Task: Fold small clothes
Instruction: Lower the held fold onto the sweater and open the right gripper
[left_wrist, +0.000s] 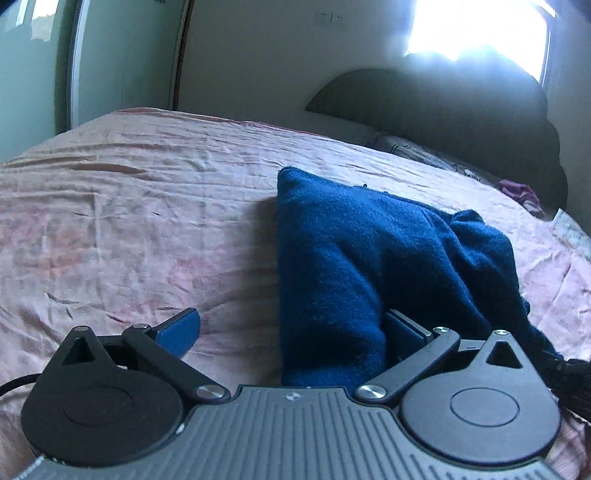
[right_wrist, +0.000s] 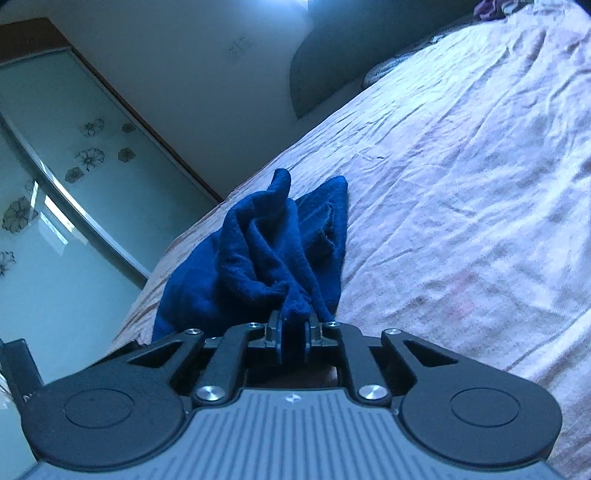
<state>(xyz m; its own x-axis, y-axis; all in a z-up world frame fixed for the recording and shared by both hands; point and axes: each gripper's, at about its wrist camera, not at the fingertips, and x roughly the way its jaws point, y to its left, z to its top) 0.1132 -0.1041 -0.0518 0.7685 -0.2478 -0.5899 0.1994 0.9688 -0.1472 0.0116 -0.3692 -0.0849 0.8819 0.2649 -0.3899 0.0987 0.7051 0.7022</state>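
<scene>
The small garment (left_wrist: 343, 266) was deep navy blue all over, plain and fuzzy. The bed sheet (left_wrist: 147, 206) under it was pale pink with fainter reddish blotches. The tongs (right_wrist: 294, 334) were black with blue pads (left_wrist: 181, 328) and a grey ribbed body. At the left of the right wrist view, a frosted pale-green door (right_wrist: 74, 206) carried dark outlined flowers. The headboard (left_wrist: 443, 110) was dark grey-green.

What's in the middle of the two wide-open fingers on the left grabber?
In the left wrist view, the left gripper stands open, and the near edge of the blue cloth lies between its fingers, with pink bedsheet beside it.
</scene>
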